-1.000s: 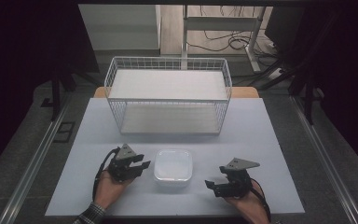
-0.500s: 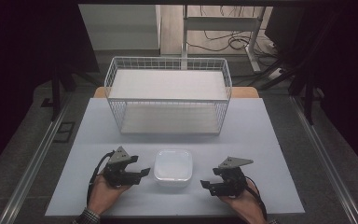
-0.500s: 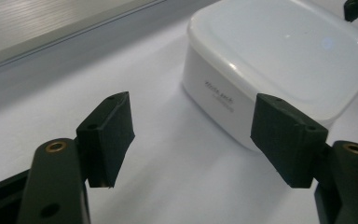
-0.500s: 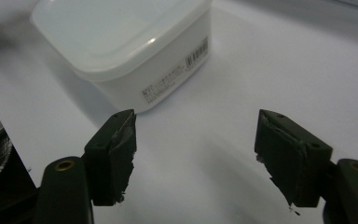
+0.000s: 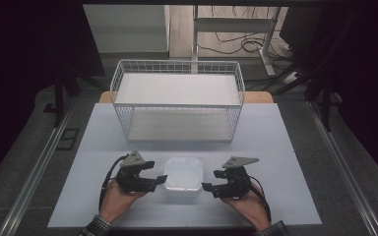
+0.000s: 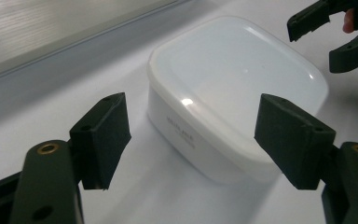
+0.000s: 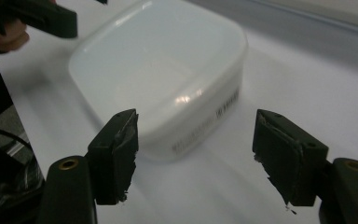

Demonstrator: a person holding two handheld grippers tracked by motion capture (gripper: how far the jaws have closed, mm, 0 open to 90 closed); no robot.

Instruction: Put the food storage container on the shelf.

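Item count: one white, rounded-square plastic container with a closed lid [image 5: 182,176]; one white wire-mesh basket rack with two shelf levels [image 5: 177,101]; one pale rectangular table top [image 5: 285,147]; two black hand-held two-jaw grippers, the left gripper [image 5: 158,173] and the right gripper [image 5: 209,181].

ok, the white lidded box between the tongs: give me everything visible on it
The white box is a squarish, round-cornered container of glossy, translucent-looking plastic, with a shallow lid closed on top and overhanging the walls slightly. Small dark print, unreadable, runs along its side walls. It sits upright and flat on the white table, near the front edge, in front of the wire basket. The left tongs and right tongs flank it, jaws open; neither visibly grips it.
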